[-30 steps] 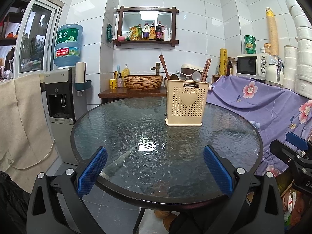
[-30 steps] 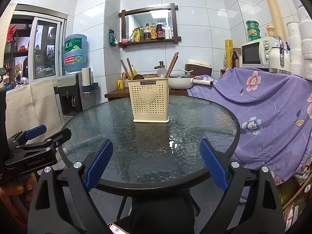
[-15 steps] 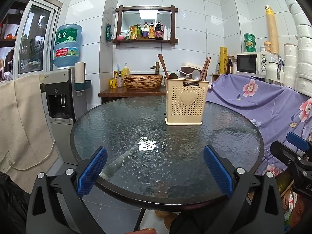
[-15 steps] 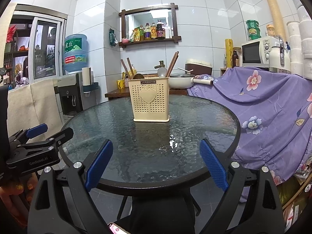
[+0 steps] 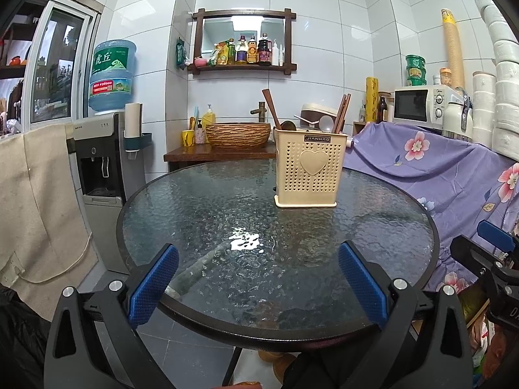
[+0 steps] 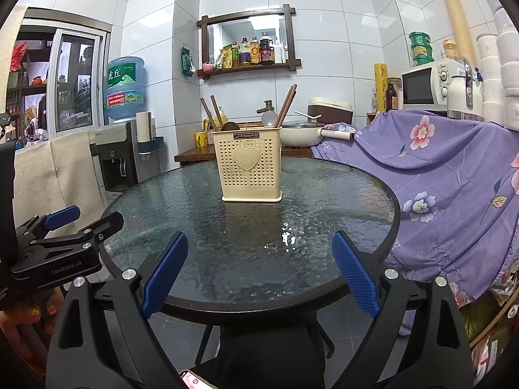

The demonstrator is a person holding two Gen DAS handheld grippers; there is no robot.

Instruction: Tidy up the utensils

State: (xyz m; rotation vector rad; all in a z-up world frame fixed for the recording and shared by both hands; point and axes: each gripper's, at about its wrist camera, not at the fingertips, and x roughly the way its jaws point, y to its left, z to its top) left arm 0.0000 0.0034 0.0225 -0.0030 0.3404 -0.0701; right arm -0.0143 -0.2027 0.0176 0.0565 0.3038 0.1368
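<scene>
A beige perforated utensil holder (image 5: 307, 175) with a heart on its front stands upright on the far half of a round glass table (image 5: 201, 227); it also shows in the right wrist view (image 6: 249, 170). Wooden chopsticks (image 5: 342, 111), a wooden spoon (image 5: 271, 108) and a ladle stand inside it. My left gripper (image 5: 258, 283) is open and empty at the table's near edge. My right gripper (image 6: 261, 272) is open and empty at the near edge too, to the right of the left one.
A purple flowered cloth (image 5: 454, 175) covers furniture right of the table. A water dispenser (image 5: 100, 159) stands at the left. A wooden counter with a woven basin (image 5: 238, 134) lies behind the table. A microwave (image 5: 421, 105) sits at the back right.
</scene>
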